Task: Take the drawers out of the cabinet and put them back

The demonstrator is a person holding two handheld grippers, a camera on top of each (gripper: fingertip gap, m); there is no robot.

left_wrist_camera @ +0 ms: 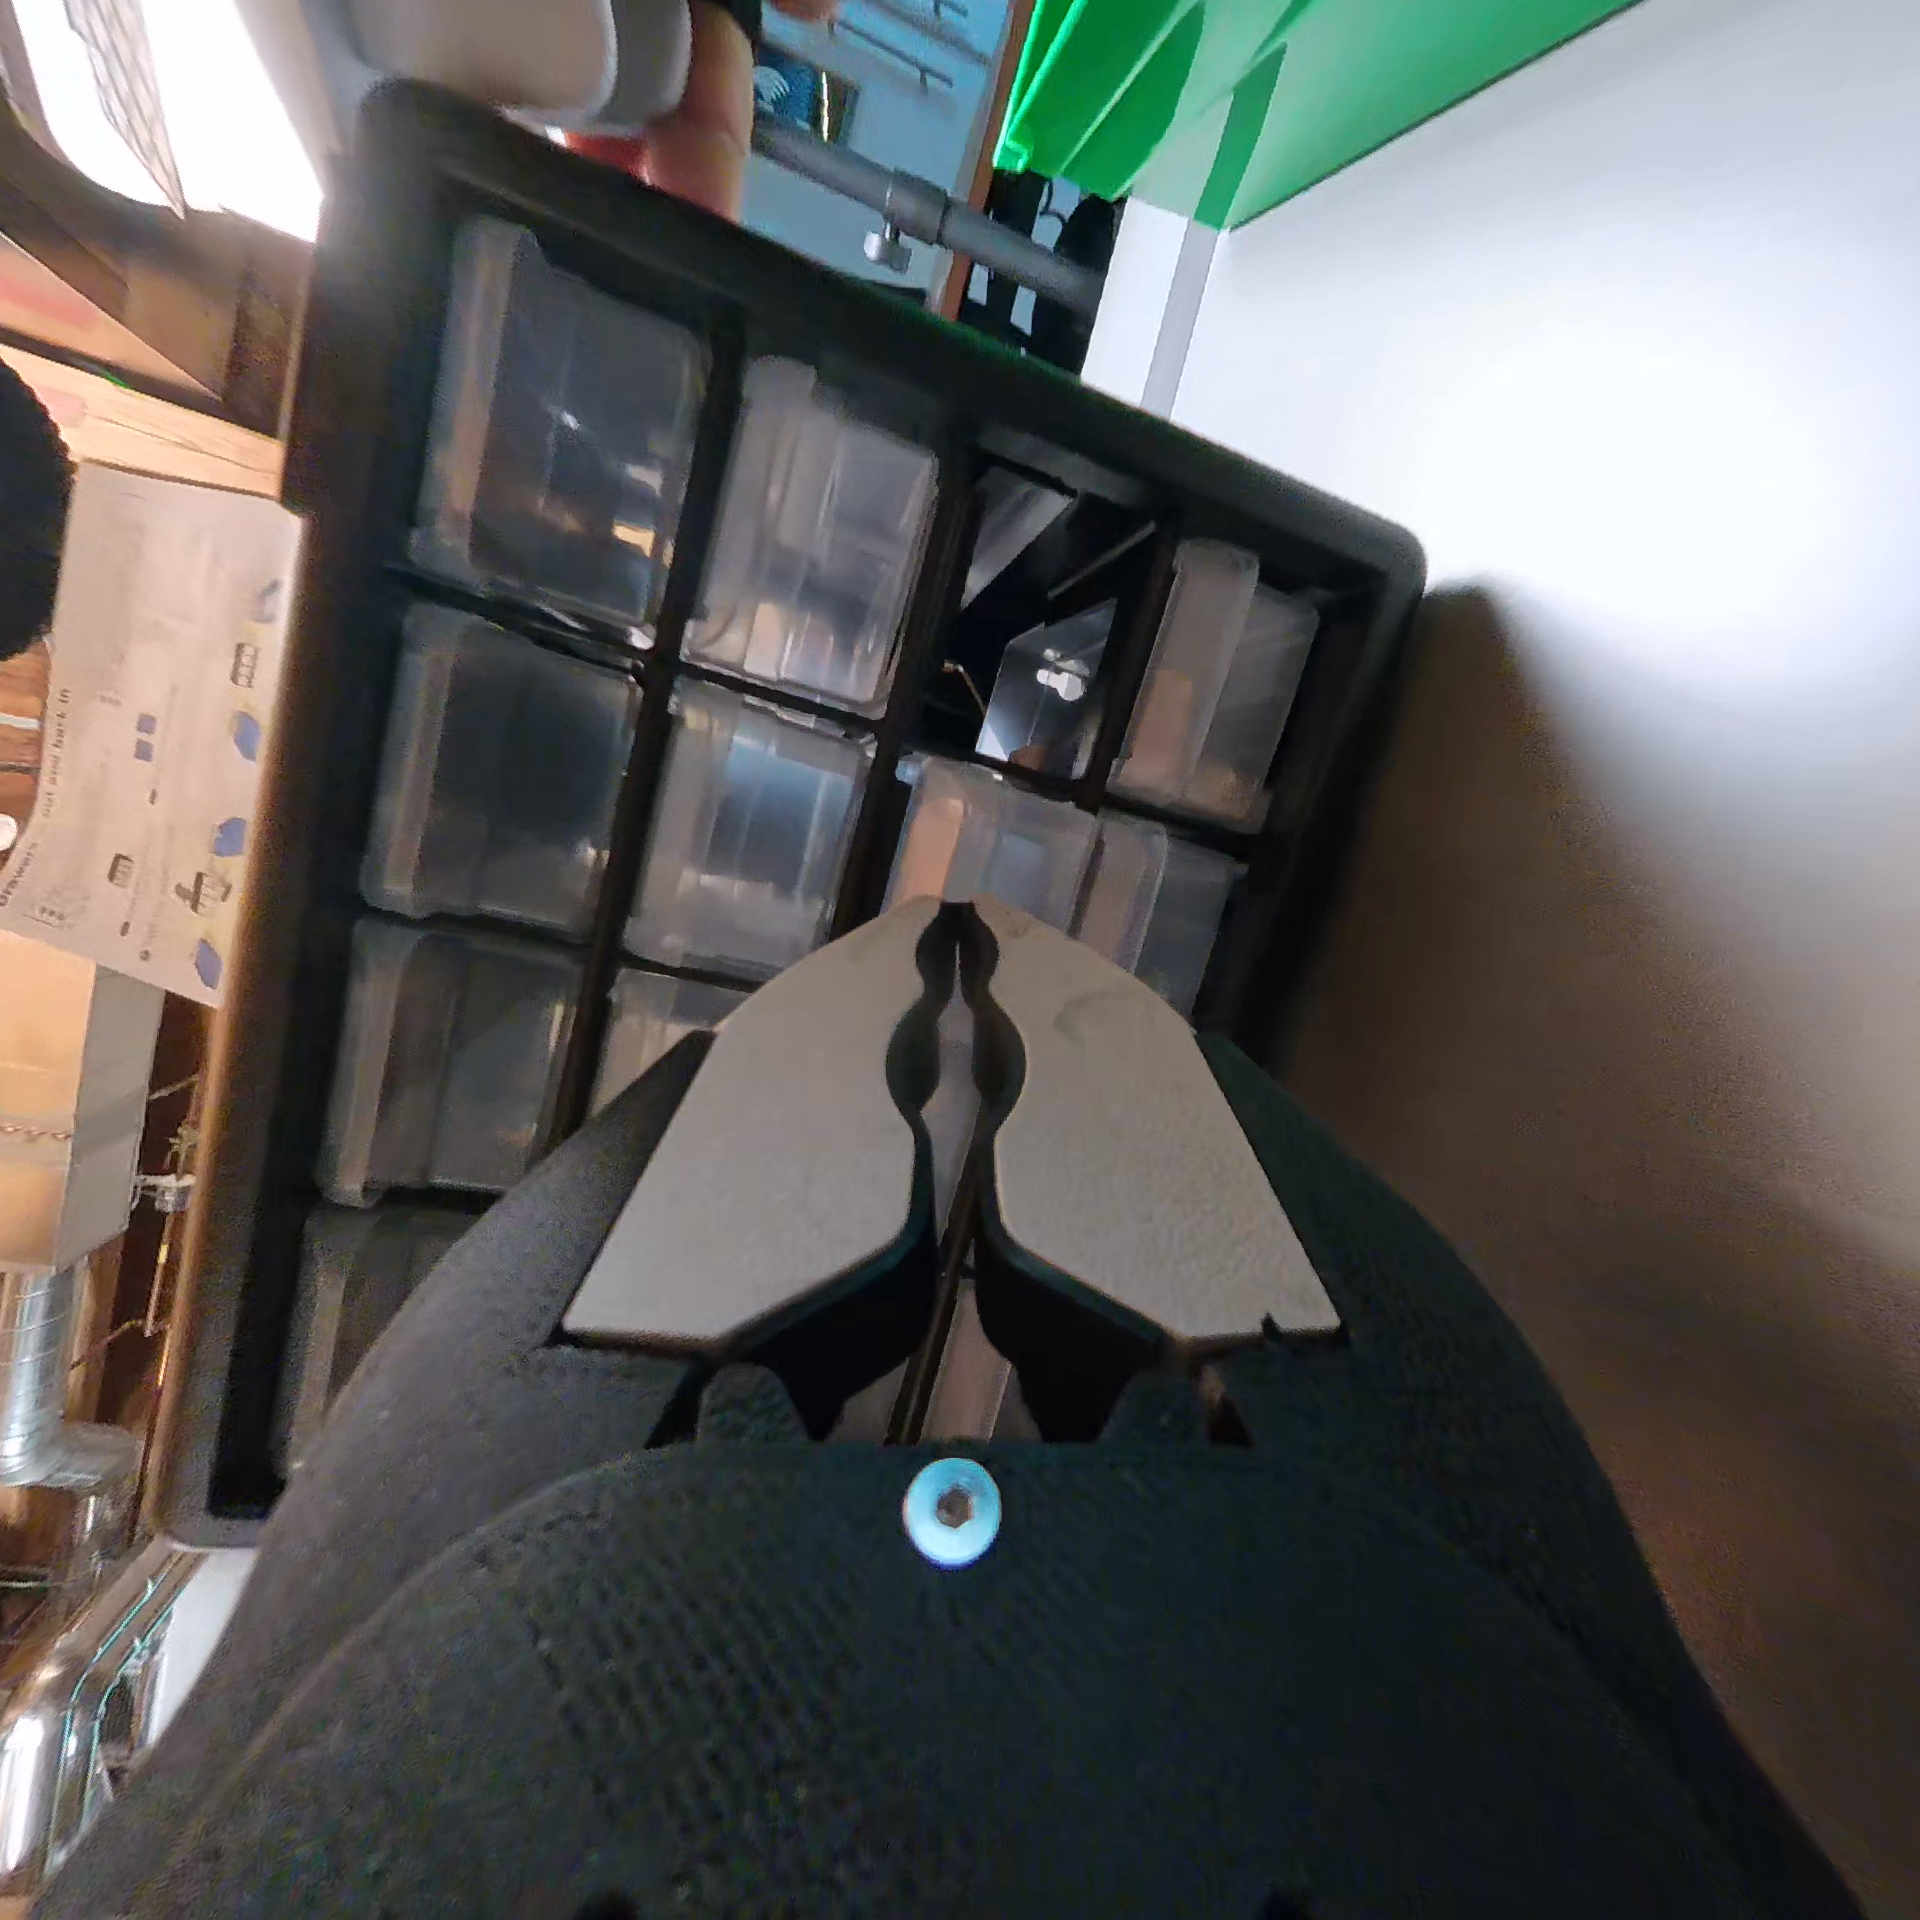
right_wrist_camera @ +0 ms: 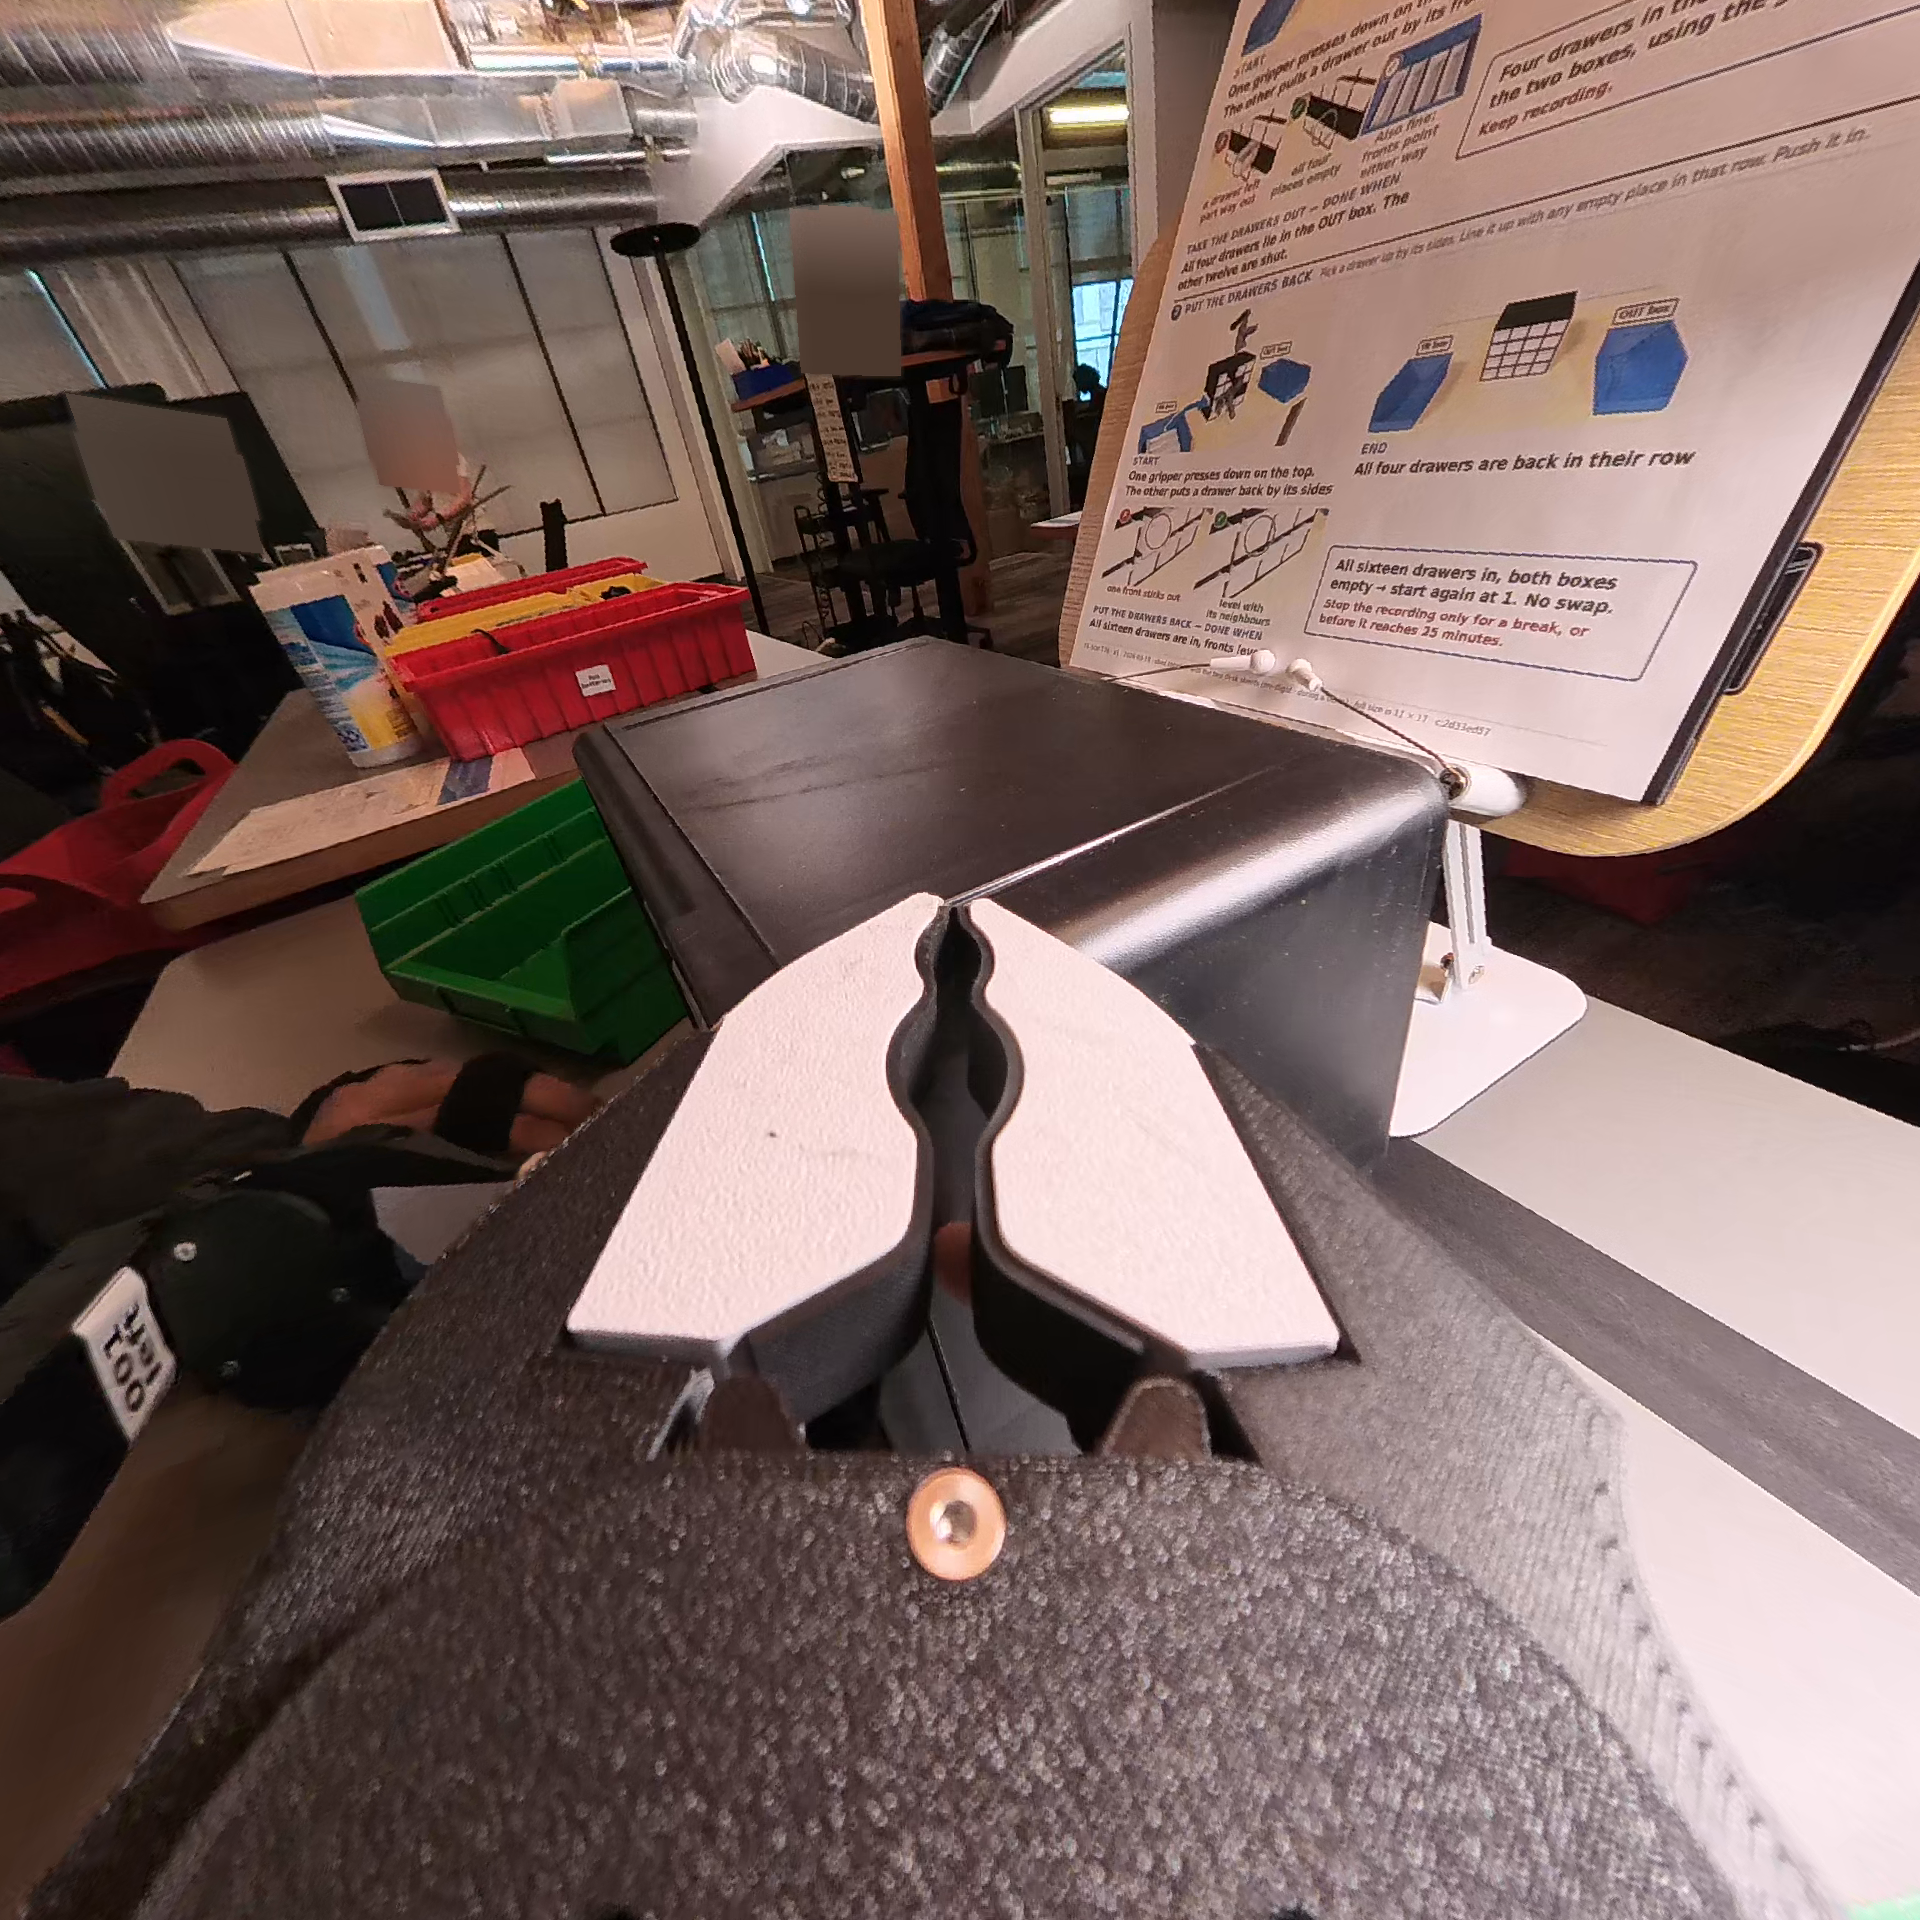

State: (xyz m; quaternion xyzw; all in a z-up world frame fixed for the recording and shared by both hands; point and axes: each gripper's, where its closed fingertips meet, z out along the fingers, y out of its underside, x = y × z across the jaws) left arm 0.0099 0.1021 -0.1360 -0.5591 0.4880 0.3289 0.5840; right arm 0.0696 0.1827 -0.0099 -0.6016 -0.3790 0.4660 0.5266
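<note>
Left gripper (left_wrist_camera: 961,906) hovers at the cabinet (left_wrist_camera: 343,540) face, jaws pinched together on nothing; right gripper (right_wrist_camera: 954,906), equally closed and empty, sits at its top edge. Clear drawers (left_wrist_camera: 790,540) look light, stiff, slick (one slot gapes empty) — best taken by the front lip.

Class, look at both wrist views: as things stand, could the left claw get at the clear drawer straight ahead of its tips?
Probably yes. The left claw is shut, pointing at a clear drawer in the black cabinet, and nothing lies between them. It would need to open first to grip.
</note>
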